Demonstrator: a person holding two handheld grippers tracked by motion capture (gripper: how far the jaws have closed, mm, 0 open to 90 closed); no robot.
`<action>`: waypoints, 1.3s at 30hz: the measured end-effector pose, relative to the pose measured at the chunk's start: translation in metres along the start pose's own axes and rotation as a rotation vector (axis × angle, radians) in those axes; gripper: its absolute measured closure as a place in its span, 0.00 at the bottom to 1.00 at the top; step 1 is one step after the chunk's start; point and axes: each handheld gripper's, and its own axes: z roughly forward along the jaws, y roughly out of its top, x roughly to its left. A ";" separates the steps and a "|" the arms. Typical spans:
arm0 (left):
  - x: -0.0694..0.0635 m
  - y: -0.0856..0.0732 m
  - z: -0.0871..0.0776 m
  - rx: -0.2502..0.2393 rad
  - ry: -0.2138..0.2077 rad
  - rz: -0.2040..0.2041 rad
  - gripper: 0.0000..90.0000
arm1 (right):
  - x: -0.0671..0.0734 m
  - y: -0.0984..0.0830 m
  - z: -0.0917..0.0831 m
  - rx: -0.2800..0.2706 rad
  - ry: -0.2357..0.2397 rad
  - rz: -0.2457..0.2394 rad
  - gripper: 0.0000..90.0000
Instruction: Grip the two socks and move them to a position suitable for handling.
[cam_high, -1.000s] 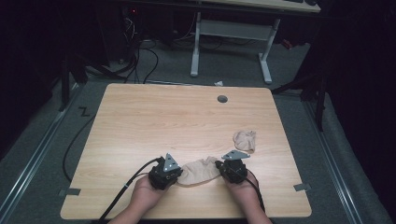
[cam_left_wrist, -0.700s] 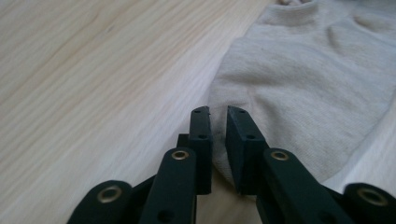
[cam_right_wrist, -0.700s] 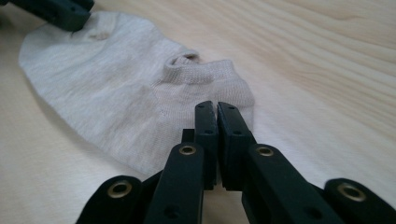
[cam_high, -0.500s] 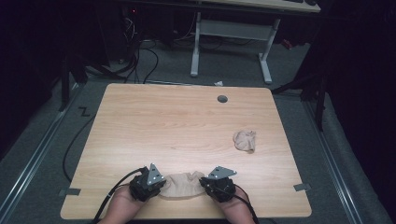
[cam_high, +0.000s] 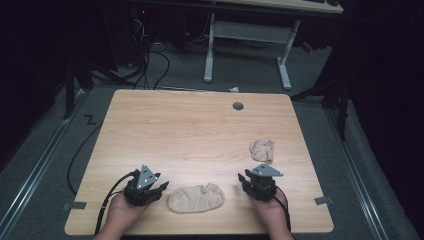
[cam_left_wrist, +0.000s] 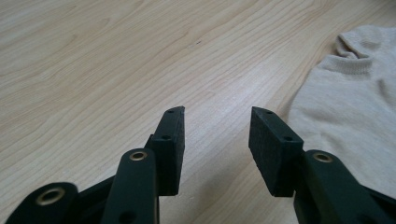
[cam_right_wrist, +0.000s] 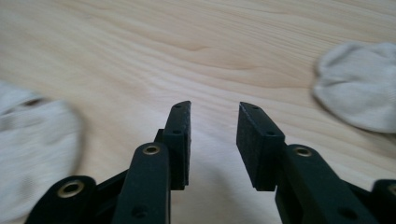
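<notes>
Sock (cam_high: 196, 198) flat on tabletop (cam_high: 195, 130) between left gripper (cam_high: 159, 190) and right gripper (cam_high: 246, 181) | both just opening, nothing between jaws | soft, light, limp: pinch at cuff edge | second sock (cam_high: 262, 150) beyond right gripper

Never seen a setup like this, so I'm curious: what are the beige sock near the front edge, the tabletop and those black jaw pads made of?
The sock looks like soft knitted fabric, matte, with a ribbed cuff. The tabletop appears to be pale wood or wood-look laminate, smooth, with printed-looking grain. The left gripper pads seem dull black rubber or foam, finely textured; hard to say which.
</notes>
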 end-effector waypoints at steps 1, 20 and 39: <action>0.000 0.000 0.001 0.002 -0.006 0.007 0.62 | -0.005 0.002 0.001 0.006 -0.005 0.009 0.71; -0.003 0.001 -0.003 -0.003 0.000 0.054 0.62 | -0.112 0.046 0.045 0.131 -0.204 0.201 0.64; -0.005 0.002 -0.002 -0.004 -0.001 0.057 0.62 | -0.036 0.056 0.060 0.102 0.009 0.058 0.95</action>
